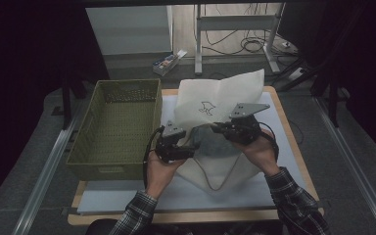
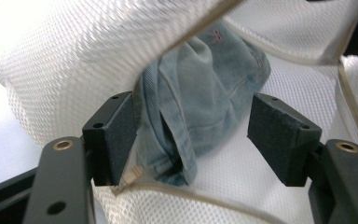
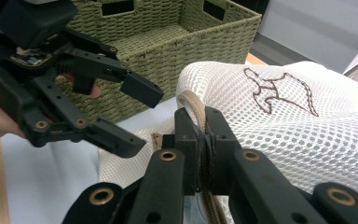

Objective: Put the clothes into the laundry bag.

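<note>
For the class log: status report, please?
Right tool shut on white mesh laundry bag rim. Left tool open around faded blue denim garment. Nothing blocking.

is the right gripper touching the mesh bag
Touching. In the right gripper view the right gripper has its jaws shut on the beige corded edge of the mesh bag, with no gap showing between jaws and cord.

Room dim, I see dark curtains at both sides | floor [image 1: 352,147] grey, metal rails [image 1: 44,171] flanking the table | table [image 1: 293,147] wood-edged with pale top | beyond it: metal desk legs [image 1: 198,39], tangled cables [image 1: 252,45], small box [image 1: 166,62] on floor, pale panel [image 1: 127,29] behind
</note>
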The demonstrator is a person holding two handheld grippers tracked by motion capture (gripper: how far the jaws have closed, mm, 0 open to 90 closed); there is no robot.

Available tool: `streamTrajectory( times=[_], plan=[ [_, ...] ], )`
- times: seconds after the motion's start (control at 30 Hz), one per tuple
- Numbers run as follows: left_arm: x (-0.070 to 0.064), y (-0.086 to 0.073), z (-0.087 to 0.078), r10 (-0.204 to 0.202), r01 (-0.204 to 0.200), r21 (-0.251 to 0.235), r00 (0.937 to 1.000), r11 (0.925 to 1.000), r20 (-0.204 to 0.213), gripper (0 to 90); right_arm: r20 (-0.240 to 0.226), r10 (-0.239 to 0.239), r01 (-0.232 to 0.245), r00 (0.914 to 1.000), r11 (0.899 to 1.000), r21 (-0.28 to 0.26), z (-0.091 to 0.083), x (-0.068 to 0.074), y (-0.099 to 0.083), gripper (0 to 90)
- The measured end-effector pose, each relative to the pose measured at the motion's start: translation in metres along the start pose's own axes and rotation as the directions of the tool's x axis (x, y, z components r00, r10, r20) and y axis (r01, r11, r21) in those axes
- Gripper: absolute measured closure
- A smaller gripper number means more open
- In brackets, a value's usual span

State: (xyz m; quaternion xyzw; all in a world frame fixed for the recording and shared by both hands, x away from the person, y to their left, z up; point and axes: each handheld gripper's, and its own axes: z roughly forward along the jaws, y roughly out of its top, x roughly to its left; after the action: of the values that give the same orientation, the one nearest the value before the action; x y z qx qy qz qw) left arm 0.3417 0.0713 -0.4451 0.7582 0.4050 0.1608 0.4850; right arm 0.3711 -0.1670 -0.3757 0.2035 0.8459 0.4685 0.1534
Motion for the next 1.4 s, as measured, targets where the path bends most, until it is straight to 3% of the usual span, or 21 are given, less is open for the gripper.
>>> streamTrajectory(
  times=[0.17,0.37,0.5,0.6,0.7,0.8,0.93,1.07,1.2,1.4],
  plan=[
    [-0.001,0.01,0.012,-0.003,0.001,-0.018,0.9967,0.9998,-0.082,26.8,-0.006,0.003,-0.003,1.0,1.0,0.002,0.0,0.0,-0.001,84.8],
    [-0.004,0.024,0.032,0.027,-0.026,0.012,0.9798,0.9996,-0.198,15.6,-0.01,0.009,-0.009,0.9999,1.0,0.002,-0.001,-0.001,-0.002,84.8],
    [-0.002,0.032,0.031,0.019,-0.025,-0.017,0.9664,0.9996,-0.256,19.8,-0.012,0.012,-0.012,0.9999,1.0,0.005,-0.002,-0.001,-0.003,84.8],
    [0.002,0.032,0.023,0.005,-0.016,-0.035,0.9601,0.9993,-0.28,22.8,-0.017,0.015,-0.015,0.9997,1.0,0.011,-0.003,-0.002,-0.004,84.7],
    [0.004,0.031,0.012,-0.007,-0.006,-0.046,0.9614,0.9989,-0.275,23.5,-0.024,0.018,-0.017,0.9996,1.0,0.014,-0.004,-0.003,-0.006,84.6],
    [0.002,0.029,0.0,0.005,-0.018,-0.044,0.9615,0.9989,-0.275,23.7,-0.027,0.018,-0.018,0.9995,1.0,0.02,-0.006,-0.001,-0.007,84.3],
    [-0.002,0.023,-0.015,0.022,-0.031,-0.029,0.9673,0.9991,-0.253,23.5,-0.035,0.012,-0.011,0.9993,0.999,0.031,-0.009,0.001,-0.009,83.7],
    [-0.007,0.015,-0.023,0.04,-0.042,-0.002,0.9773,0.9991,-0.208,22.1,-0.037,0.013,-0.012,0.9992,0.999,0.04,-0.011,0.001,-0.014,83.4],
    [-0.009,0.007,-0.024,0.042,-0.04,0.013,0.9897,0.9991,-0.137,18.9,-0.027,0.017,-0.016,0.9995,0.999,0.051,-0.015,-0.001,-0.021,83.4],
    [-0.01,0.002,-0.026,0.042,-0.04,0.024,0.9954,0.9989,-0.086,13.8,-0.021,0.03,-0.029,0.9993,0.997,0.068,-0.016,-0.004,-0.032,83.3]
  ],
)
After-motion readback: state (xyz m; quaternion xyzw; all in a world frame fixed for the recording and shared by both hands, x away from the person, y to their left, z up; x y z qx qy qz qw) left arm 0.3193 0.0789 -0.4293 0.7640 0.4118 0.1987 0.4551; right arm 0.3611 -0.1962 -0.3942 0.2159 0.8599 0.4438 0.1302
